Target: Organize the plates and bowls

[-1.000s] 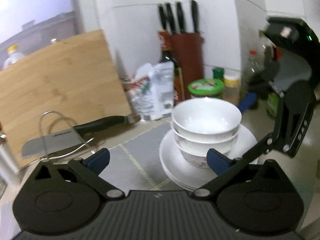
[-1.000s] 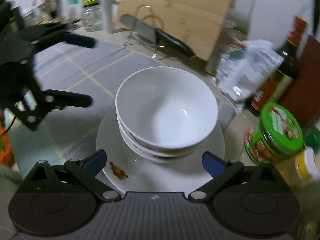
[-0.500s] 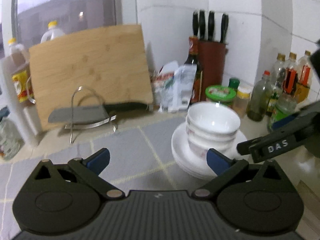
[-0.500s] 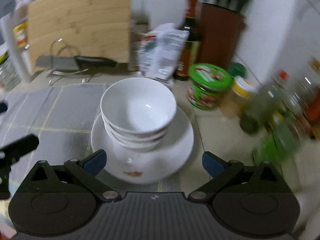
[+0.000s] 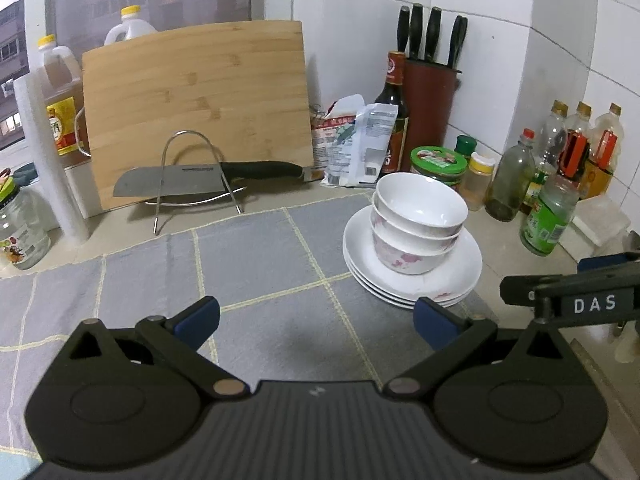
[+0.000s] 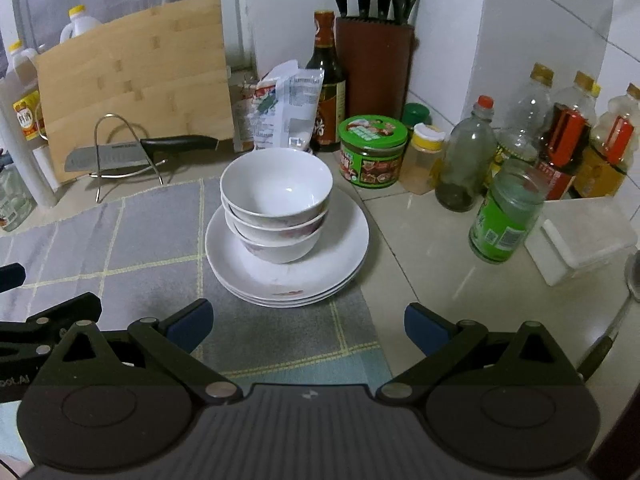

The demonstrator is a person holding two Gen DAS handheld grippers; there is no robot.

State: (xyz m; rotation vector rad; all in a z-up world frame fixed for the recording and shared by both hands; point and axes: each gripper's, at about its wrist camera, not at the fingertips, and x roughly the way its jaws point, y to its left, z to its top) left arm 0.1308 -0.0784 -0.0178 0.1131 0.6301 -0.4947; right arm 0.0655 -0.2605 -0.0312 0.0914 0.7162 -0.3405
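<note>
Three nested bowls [image 6: 276, 204] sit on a stack of white plates [image 6: 340, 256], directly ahead of the right claw [image 6: 306, 326] and ahead and to the right of the left claw [image 5: 316, 318]; nesting keeps the crockery in one compact, steady pile on the grey checked mat [image 5: 256, 264] that cushions the tabletop [image 6: 432, 240]. Both claws hang spread wide and grip nothing, well short of the pile, which suggests the sorting is done or nearly so. Beyond the bowls stand a green-lidded jar [image 6: 372, 152], a dark sauce bottle [image 6: 326, 84] and a knife block [image 6: 374, 64]. Farther left of both claws, a cleaver [image 5: 208, 178] rests across a wire rack [image 5: 192, 180] in front of a bamboo cutting board [image 5: 196, 108] propped upright against the window, clear of the working space.
</note>
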